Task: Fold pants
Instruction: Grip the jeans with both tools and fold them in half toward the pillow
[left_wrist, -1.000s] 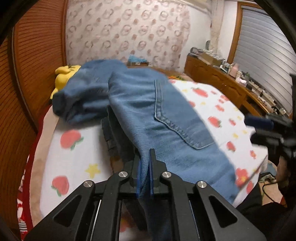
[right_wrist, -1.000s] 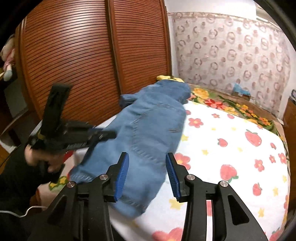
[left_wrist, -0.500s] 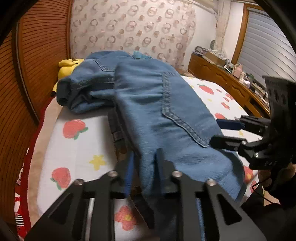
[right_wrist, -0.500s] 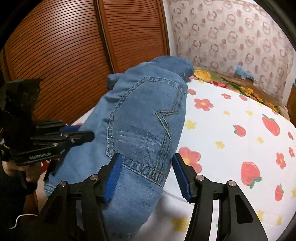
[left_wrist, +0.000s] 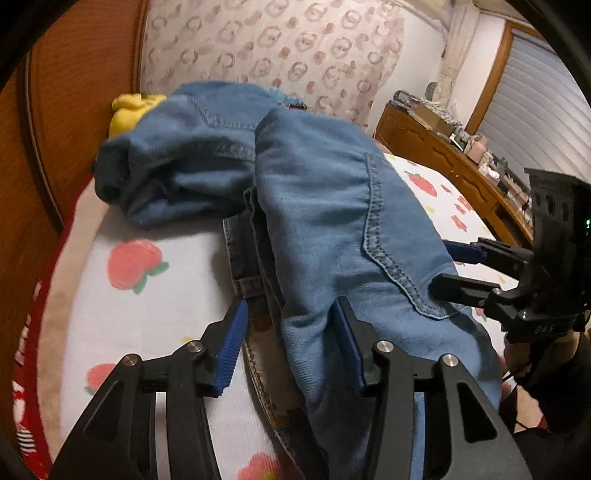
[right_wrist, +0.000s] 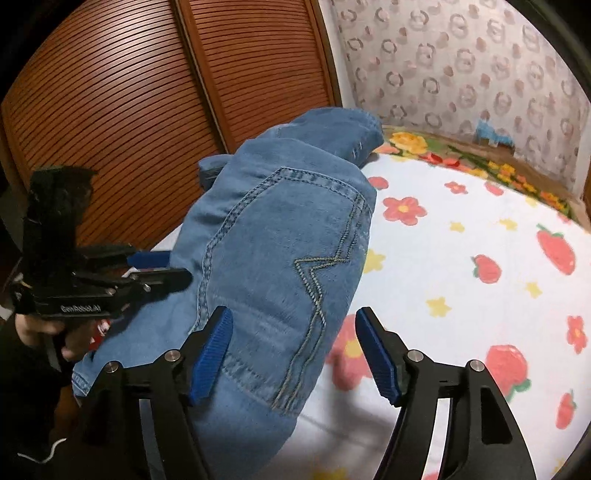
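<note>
Blue denim pants (left_wrist: 325, 206) lie folded lengthwise on the bed, back pocket up, legs bunched at the far end. My left gripper (left_wrist: 291, 339) is open, its blue pads on either side of the waistband edge, with a brown belt under the denim. My right gripper (right_wrist: 295, 354) is open over the seat of the pants (right_wrist: 280, 251), near the edge beside the pocket stitching. Each gripper shows in the other's view: the right one (left_wrist: 447, 266) at the pocket, the left one (right_wrist: 162, 266) at the pants' left edge.
The bed sheet (right_wrist: 461, 258) is white with strawberries and flowers. A wooden slatted wardrobe (right_wrist: 147, 103) stands along the left. A yellow plush toy (left_wrist: 129, 110) lies behind the pants. A cluttered wooden dresser (left_wrist: 443, 151) stands on the right.
My left gripper has opened and let go of the waistband it was pinching. My right gripper has moved in closer over the seat of the pants, staying open.
</note>
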